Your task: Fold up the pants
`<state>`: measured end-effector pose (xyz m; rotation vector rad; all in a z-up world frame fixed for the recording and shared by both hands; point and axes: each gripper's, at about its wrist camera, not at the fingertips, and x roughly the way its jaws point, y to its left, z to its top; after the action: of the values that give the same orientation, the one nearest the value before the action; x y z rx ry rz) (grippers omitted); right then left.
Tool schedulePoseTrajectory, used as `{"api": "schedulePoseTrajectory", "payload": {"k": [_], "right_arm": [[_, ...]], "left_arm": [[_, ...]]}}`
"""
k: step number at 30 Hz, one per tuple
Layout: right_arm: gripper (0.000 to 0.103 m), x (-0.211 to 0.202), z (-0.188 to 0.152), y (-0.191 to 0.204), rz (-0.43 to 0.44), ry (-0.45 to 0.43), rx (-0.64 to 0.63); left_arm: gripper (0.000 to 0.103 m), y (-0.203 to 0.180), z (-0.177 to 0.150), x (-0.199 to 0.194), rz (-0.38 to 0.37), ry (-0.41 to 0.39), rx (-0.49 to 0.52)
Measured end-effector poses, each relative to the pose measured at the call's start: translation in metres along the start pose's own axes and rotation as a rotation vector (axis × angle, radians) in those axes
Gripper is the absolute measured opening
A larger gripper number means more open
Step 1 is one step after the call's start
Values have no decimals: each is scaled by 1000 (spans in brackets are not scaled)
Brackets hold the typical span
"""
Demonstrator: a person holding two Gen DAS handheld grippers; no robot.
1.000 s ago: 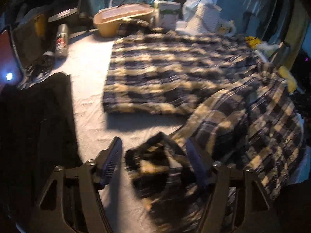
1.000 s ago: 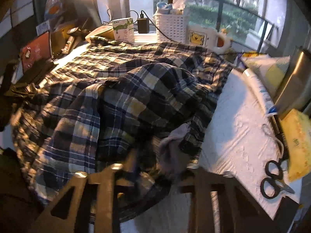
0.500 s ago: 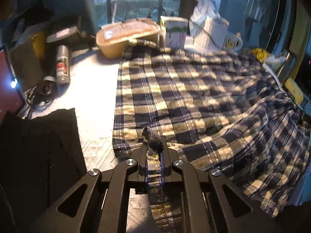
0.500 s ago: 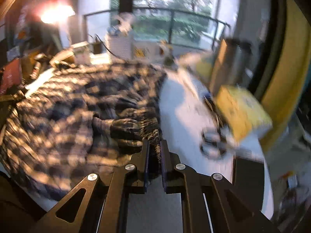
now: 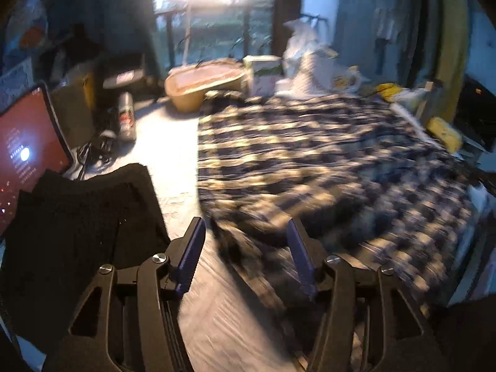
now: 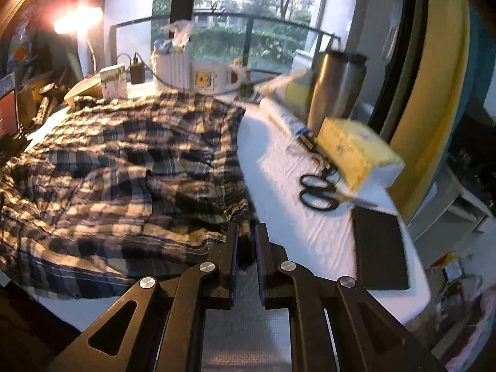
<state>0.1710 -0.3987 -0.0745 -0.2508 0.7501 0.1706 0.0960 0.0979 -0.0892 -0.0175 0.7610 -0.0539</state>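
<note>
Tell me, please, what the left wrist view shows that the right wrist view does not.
Only the left wrist view shows the black cloth, the spray can and the opening left claw, nothing gripped. Only the right wrist view shows the scissors, the steel cup and the right claw shut on cloth. Both show the plaid pants.

A white textured table (image 6: 310, 232) carries everything, and the plaid pants (image 6: 124, 170) lie spread over most of it, ahead and to the left of the right-hand fingers, with a blurred edge of the cloth lying between the left-hand fingers. Right of the right-hand fingers lie black scissors (image 6: 317, 192), a flat dark slab (image 6: 379, 248), a yellow packet (image 6: 353, 152) and, farther ahead, a steel tumbler (image 6: 336, 88). Left of the left-hand fingers lies a black folded garment (image 5: 77, 226), with a spray can (image 5: 126, 121) (lying on its side) and a tan basin (image 5: 201, 88) farther ahead.
</note>
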Motion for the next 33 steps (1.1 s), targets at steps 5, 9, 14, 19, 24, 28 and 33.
{"api": "schedulePoseTrajectory", "payload": {"k": [5, 9, 14, 19, 24, 28, 33], "right_arm": [[11, -15, -1, 11, -13, -12, -6], [11, -22, -5, 21, 0, -14, -2], [11, -26, -6, 30, 11, -15, 4], [83, -31, -6, 30, 12, -34, 25], [87, -36, -5, 34, 24, -68, 39], [87, -36, -7, 34, 24, -60, 44], [87, -39, -9, 30, 35, -66, 56]], "left_arm": [[55, -27, -23, -24, -63, -26, 37], [55, -54, -49, -20, -192, 19, 52], [55, -53, -67, 3, -151, 144, -39], [10, -60, -83, -8, -108, 124, 21], [0, -48, -91, -17, -112, 127, -10], [0, -32, -94, -25, -96, 134, -25], [0, -27, -87, -38, -90, 100, -47]]}}
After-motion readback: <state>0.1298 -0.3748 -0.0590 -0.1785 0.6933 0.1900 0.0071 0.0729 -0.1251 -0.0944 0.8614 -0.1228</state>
